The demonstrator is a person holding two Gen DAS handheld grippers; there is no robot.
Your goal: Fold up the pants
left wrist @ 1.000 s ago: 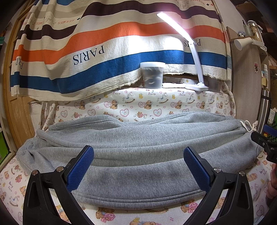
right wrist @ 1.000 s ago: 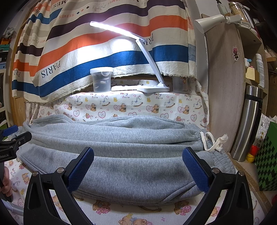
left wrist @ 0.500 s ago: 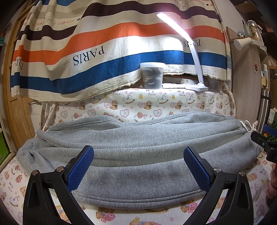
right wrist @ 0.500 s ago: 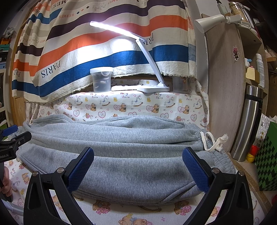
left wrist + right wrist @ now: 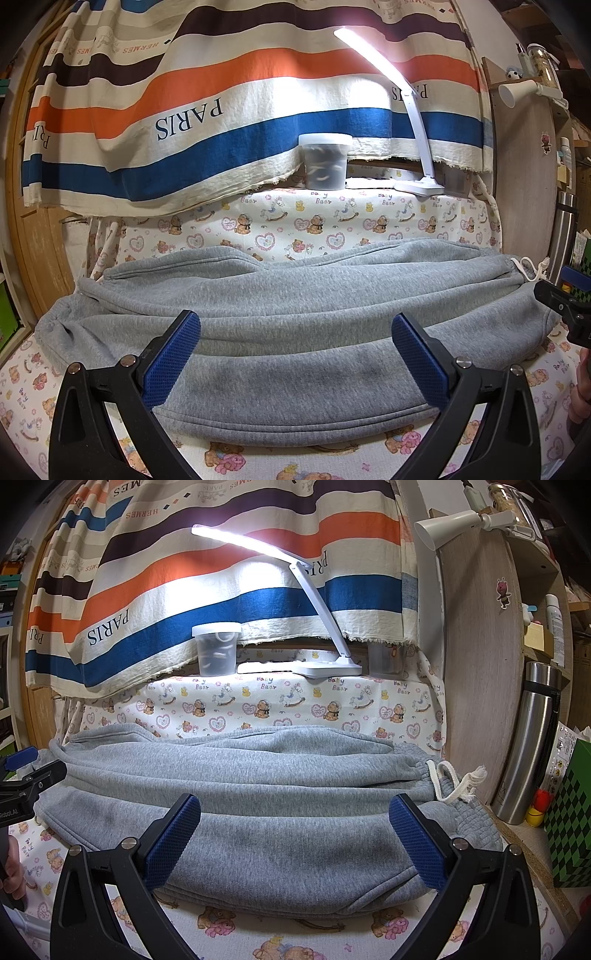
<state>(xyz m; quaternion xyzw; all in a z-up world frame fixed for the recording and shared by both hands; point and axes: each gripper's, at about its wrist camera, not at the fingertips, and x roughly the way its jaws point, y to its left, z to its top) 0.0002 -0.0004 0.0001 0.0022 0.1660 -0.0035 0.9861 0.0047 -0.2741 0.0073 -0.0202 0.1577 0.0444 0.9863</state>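
Grey sweatpants (image 5: pixel 295 332) (image 5: pixel 266 805) lie folded lengthwise across the bear-print cloth, waistband and white drawstring (image 5: pixel 450 782) at the right end, cuffs at the left. My left gripper (image 5: pixel 295 354) hovers open over the near edge of the pants, blue pads wide apart, nothing between them. My right gripper (image 5: pixel 295 834) is likewise open above the pants nearer the waistband. Each gripper shows at the edge of the other's view: the right one (image 5: pixel 565 306), the left one (image 5: pixel 26 779).
A bear-print cloth (image 5: pixel 332 221) covers the table. At the back stand a lidded plastic jar (image 5: pixel 325 158), a lit white desk lamp (image 5: pixel 317 664) and a hanging striped fabric (image 5: pixel 184 110). A steel thermos (image 5: pixel 532 738), a wooden panel and a green checkered box (image 5: pixel 569 819) are at the right.
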